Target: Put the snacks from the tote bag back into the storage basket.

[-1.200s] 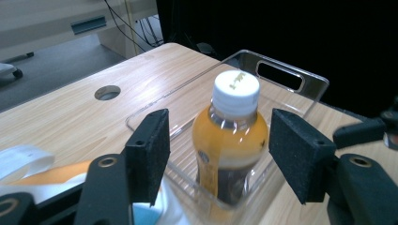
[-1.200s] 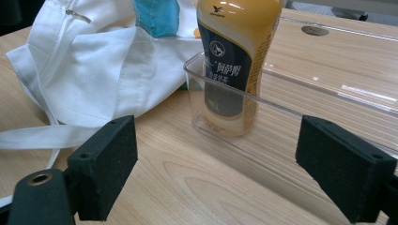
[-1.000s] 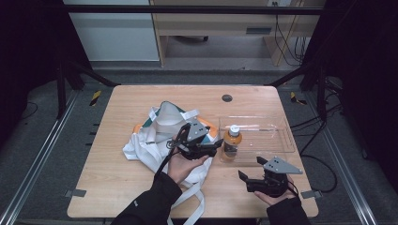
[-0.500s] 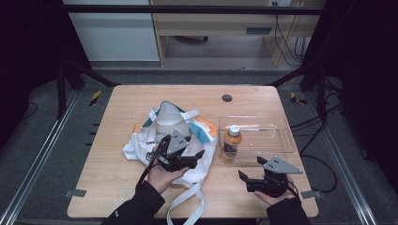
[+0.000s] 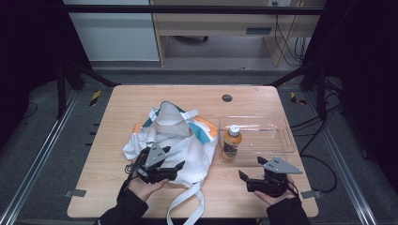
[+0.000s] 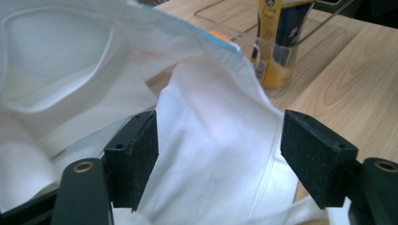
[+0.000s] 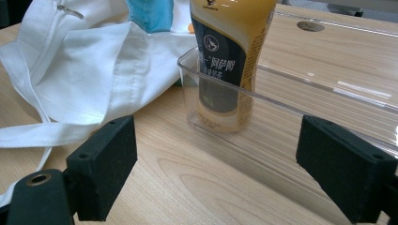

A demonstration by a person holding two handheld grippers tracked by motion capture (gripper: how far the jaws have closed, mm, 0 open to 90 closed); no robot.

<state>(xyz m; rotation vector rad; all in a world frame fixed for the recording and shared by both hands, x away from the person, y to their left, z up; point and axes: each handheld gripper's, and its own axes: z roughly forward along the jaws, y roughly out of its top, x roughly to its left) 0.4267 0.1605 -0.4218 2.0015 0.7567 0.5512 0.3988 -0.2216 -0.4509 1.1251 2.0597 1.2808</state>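
A white cloth bag [image 5: 187,145] with teal and orange trim lies crumpled at the table's middle. My left gripper [image 5: 174,168] hovers over its near left part. In the left gripper view that gripper [image 6: 220,136] is open; its jaws have just been opening, and bag cloth [image 6: 70,56] lies loose between the pads. An orange drink bottle [image 5: 231,143] with a white cap stands upright in the left end of a clear plastic tray [image 5: 277,136]. My right gripper [image 5: 250,168] rests near the front edge, open, with nothing in it. It [image 7: 216,173] faces the bottle [image 7: 225,61] and the tray wall [image 7: 328,108].
The bag's long straps [image 5: 187,206] trail over the table's front edge between my hands. A dark round hole [image 5: 227,98] sits in the table's far side. Bare wood [image 5: 108,117] lies left of the bag. Black frame legs stand at both far corners.
My left hand has moved left and toward the front edge, from beside the bottle to the bag's near left part. The right hand has kept still.
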